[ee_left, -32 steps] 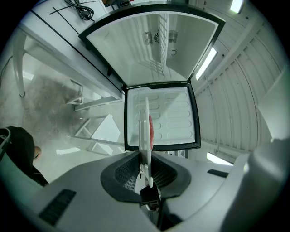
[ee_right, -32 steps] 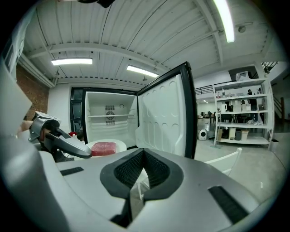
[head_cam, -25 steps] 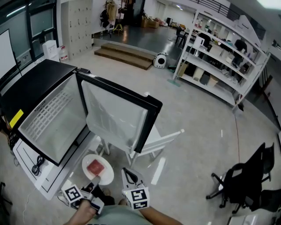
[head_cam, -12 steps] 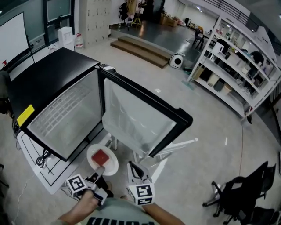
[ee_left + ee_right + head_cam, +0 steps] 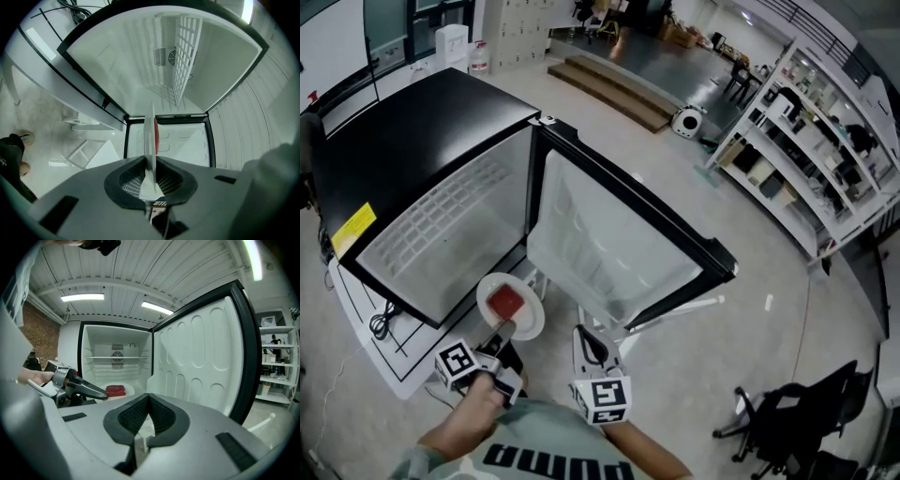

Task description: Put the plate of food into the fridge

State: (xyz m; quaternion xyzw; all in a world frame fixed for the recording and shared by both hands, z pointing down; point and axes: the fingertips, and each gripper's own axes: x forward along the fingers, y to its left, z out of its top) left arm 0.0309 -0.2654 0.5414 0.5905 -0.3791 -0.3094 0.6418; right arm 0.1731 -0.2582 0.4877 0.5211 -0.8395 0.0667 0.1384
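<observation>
Left hand-held gripper (image 5: 150, 172): jaws nearly together, clamped on the plate's rim.
Right hand-held gripper (image 5: 146, 404): jaws together, nothing between them.
Plate (image 5: 528, 317): carries red food (image 5: 504, 302), held level just before the fridge opening.
Fridge (image 5: 403, 131): door (image 5: 609, 244) swung wide.

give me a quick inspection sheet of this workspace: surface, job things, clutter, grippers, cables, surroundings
surface: pale floor
job's things: white plate with red food, held in front of the fridge, not yet inside; door wide open
clutter: white frame below the door
grippers: left gripper shut on the plate's rim; right gripper shut, empty
cables: black cable on the white panel beside the fridge
surroundings: shelving, steps, office chair
</observation>
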